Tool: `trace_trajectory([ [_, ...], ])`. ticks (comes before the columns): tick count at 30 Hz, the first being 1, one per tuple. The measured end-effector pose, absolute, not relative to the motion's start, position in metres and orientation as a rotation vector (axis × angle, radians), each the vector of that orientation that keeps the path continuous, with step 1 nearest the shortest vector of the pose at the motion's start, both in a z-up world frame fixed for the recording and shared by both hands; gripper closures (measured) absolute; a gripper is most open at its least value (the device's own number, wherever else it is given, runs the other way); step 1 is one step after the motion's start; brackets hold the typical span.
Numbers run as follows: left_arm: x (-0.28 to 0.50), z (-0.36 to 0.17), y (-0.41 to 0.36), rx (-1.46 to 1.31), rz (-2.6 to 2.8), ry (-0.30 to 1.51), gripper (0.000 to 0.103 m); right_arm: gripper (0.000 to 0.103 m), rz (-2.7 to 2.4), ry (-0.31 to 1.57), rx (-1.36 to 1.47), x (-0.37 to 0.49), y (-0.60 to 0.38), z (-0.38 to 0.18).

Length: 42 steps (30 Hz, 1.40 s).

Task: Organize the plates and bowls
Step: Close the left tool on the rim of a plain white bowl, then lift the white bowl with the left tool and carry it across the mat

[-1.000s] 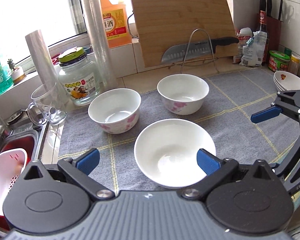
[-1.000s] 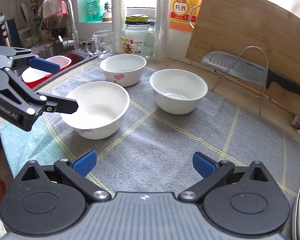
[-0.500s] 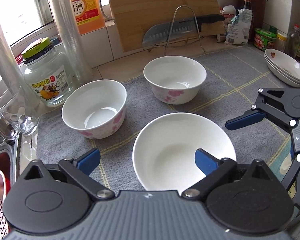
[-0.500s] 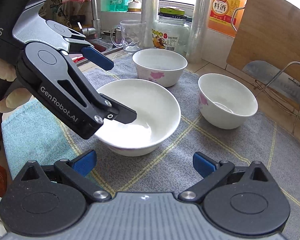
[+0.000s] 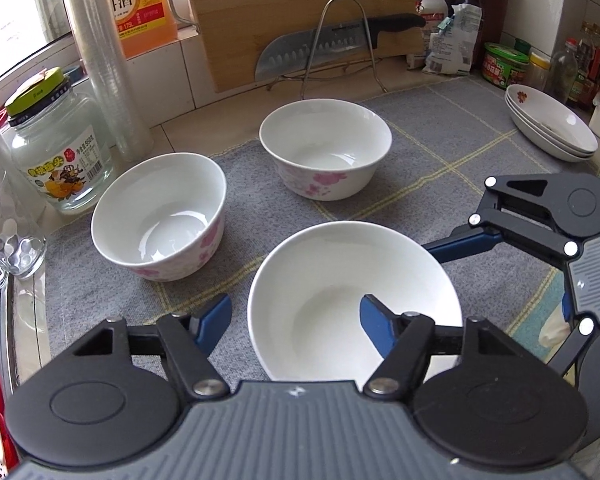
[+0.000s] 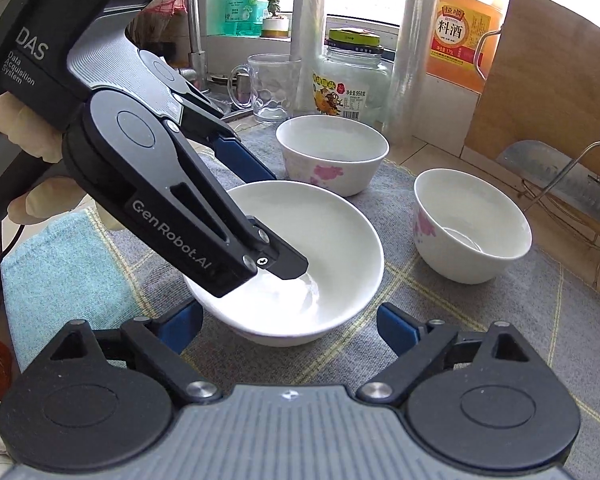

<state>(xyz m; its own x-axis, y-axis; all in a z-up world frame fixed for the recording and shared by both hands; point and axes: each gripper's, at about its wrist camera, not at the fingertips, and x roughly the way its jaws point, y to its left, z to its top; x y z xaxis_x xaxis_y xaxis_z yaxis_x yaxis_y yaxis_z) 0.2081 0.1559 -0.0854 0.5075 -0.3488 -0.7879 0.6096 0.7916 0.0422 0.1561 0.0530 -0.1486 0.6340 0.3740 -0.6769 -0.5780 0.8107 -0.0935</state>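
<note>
A plain white ceramic bowl [image 5: 340, 272], sitting on the grey checked cloth mat [image 5: 440, 148], is being straddled by the left gripper [image 5: 296, 316]. 1 blue pad [image 5: 376, 328] is being held inside it and the other just outside its wall. Its jaws have just been closing but are not yet clenched. The right gripper [image 6: 290, 328], also just narrowed, is being held released around the bowl's near side. 2 pink-flowered white bowls [image 5: 160, 208] are being left beyond it.
</note>
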Motion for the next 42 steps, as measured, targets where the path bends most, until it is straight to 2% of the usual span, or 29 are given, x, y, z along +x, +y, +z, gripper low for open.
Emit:
trace_trajectory([
  [4,0.209,-0.085,0.155,0.328,-0.606,0.866,0.040,0.016,0.562,0.683,-0.337,0.154,0.055,-0.147],
  [9,0.208,-0.085,0.154,0.328,-0.622,0.872,0.046,0.016,0.559,0.683,-0.341,0.153,0.056,-0.146],
  [23,0.220,-0.083,0.154,0.329,-0.673,0.933,0.046,0.016,0.543,0.679,-0.340,0.152,0.058,-0.147],
  [42,0.210,-0.073,0.138,0.340,-0.712,0.912,0.047,0.016,0.499,0.695,-0.324,0.142,0.048,-0.136],
])
